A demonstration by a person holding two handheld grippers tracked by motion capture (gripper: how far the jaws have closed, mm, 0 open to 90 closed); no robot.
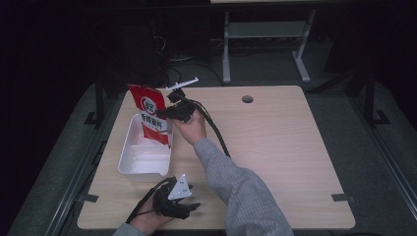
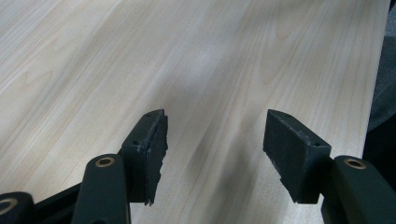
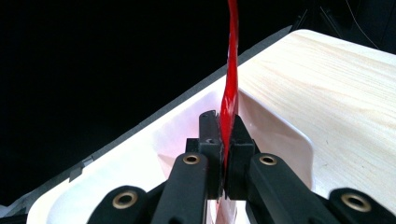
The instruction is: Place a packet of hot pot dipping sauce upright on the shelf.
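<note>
The right gripper [image 1: 169, 112] holds a red pouch [image 1: 153, 114] upright over the white tray [image 1: 129, 164], which sits near the bench's [image 1: 275, 147] left edge. Its jaws are clamped on the pouch's right side edge, probably so the pouch hangs flat and can go down into the tray without folding. The pouch's lower end is at or just inside the tray; whether it touches the tray floor cannot be told. The left gripper [image 1: 189, 206] rests low by the bench's near edge, well apart from the tray, seemingly idle while the other works. The high view shows the pouch's printed face and how it stands over the tray's far end. The right gripper view instead shows the pouch [image 3: 231, 70] edge-on, a thin red strip pinched between the jaws of the gripper [image 3: 225, 140], with the tray's [image 3: 280, 126] curved wall just behind. The left gripper view shows that gripper [image 2: 215, 140] with its jaws wide apart over bare bench [image 2: 210, 56], holding nothing.
</note>
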